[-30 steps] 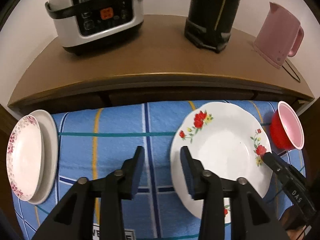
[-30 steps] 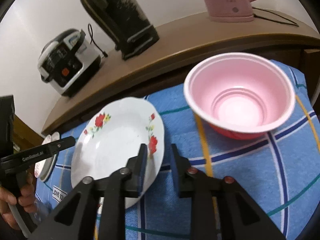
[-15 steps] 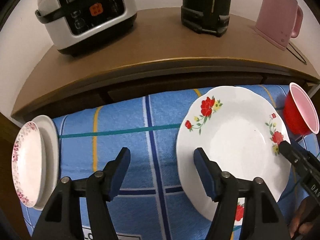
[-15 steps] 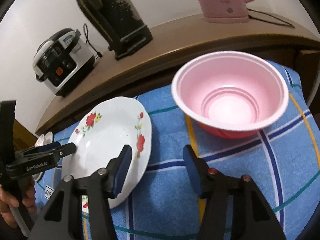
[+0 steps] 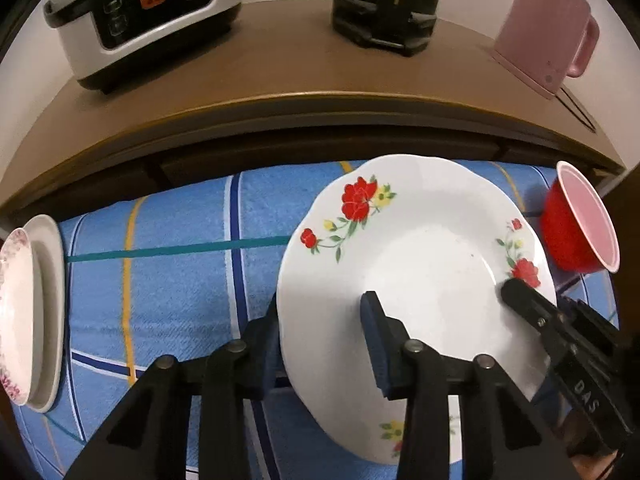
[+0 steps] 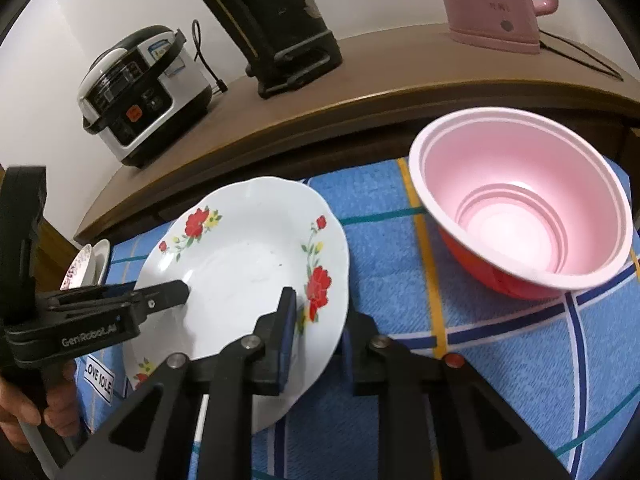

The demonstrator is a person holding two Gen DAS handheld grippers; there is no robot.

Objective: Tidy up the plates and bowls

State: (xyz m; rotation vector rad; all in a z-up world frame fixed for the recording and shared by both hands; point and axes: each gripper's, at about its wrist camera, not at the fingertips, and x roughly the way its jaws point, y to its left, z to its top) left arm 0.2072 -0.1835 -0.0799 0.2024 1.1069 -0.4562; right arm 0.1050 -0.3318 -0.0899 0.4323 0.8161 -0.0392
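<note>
Left wrist: blue plaid cloth (image 5: 180, 272), wooden counter (image 5: 248, 76) — both fingers closing astride floral plate (image 5: 420, 248) rim.

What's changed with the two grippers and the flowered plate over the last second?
Both grippers came in onto the flowered plate: the left gripper and right gripper now straddle opposite rims, their jaws having just been closing on them. The red bowl and the stacked plates stayed put.
</note>
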